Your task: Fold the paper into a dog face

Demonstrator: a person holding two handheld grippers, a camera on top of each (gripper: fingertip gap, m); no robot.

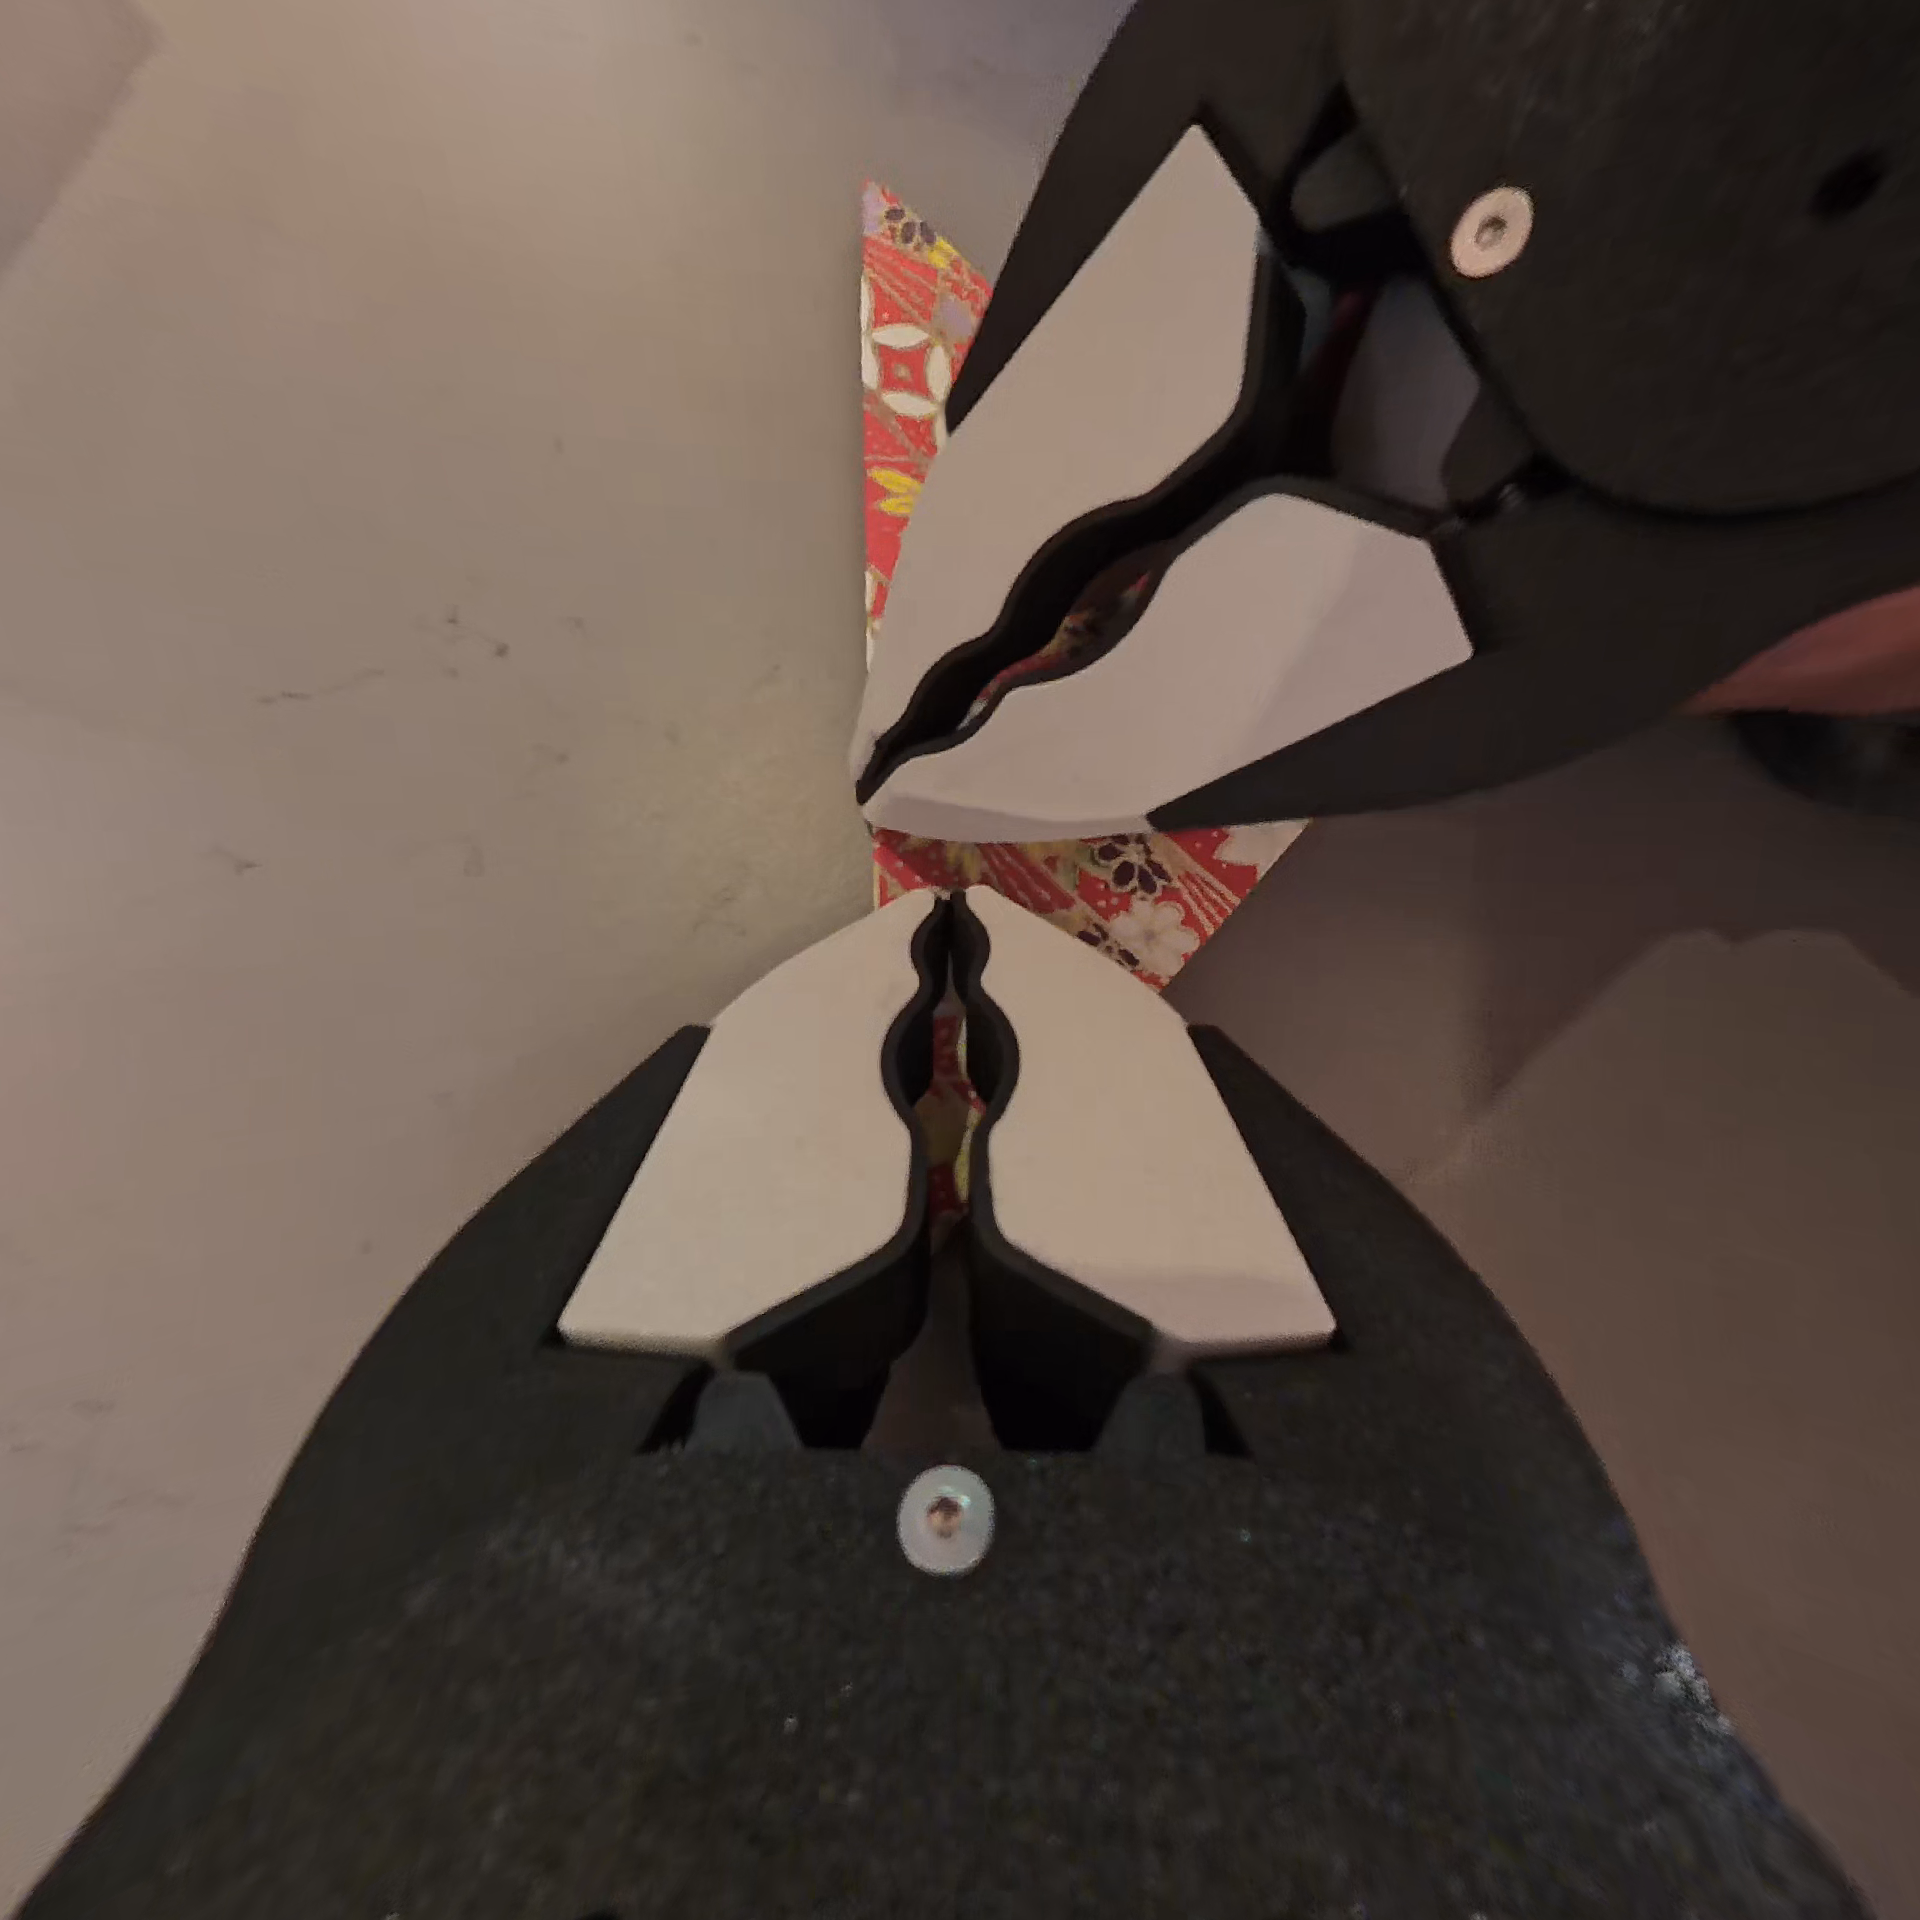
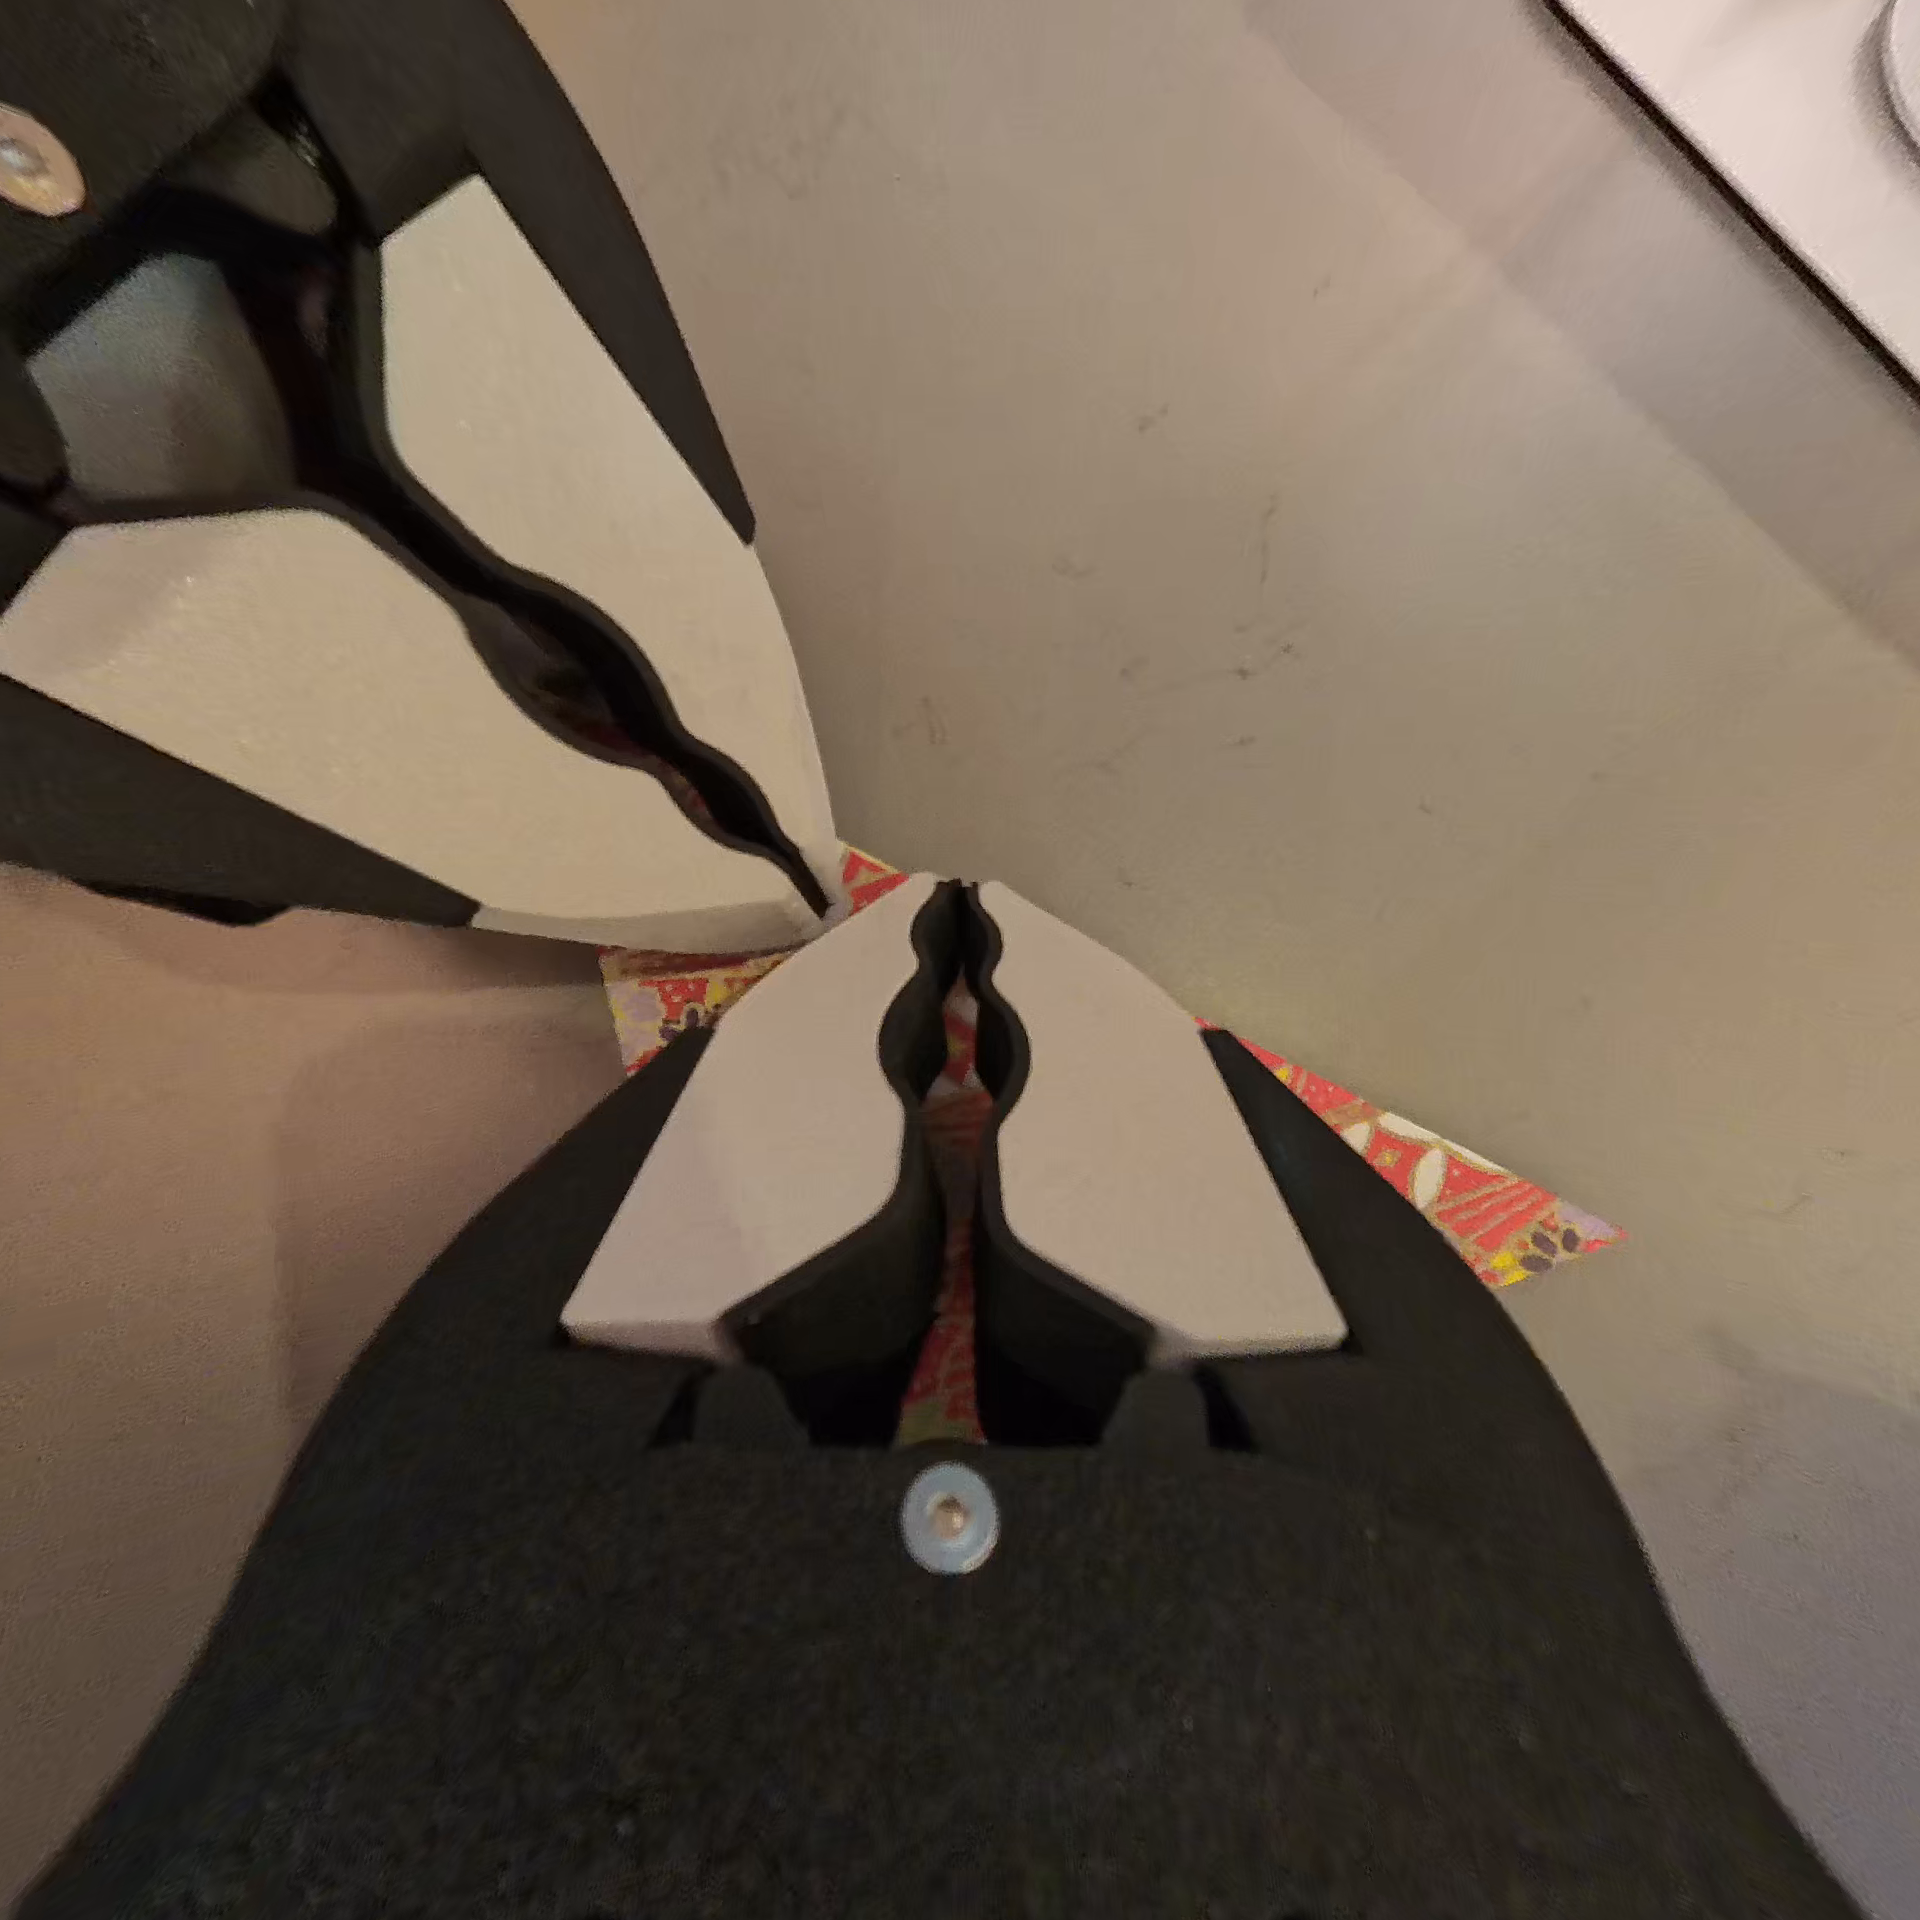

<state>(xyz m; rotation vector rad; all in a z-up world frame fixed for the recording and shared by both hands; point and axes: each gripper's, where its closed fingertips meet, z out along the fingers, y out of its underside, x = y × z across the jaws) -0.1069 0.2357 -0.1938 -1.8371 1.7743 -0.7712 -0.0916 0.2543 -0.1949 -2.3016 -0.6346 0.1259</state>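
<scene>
The red patterned paper (image 1: 914,364) lies flat and folded on the beige table (image 1: 416,623), mostly hidden under both grippers. My left gripper (image 1: 951,899) is shut, its tips down on the paper's edge, and paper shows through the gaps between its fingers. My right gripper (image 1: 868,790) comes in from the upper right, also shut, with its tips almost touching the left one's. In the right wrist view my right gripper (image 2: 961,888) is shut over the paper (image 2: 1455,1195). The left gripper (image 2: 821,904) meets it from the left. I cannot tell whether either one pinches the paper.
A white flat object with a dark edge (image 2: 1766,156) lies at the table's far right corner. The table top (image 2: 1247,520) carries light scuff marks. Shadow covers the table at the right of the left wrist view (image 1: 1558,1143). My two grippers' fingertips are within a few centimetres of each other.
</scene>
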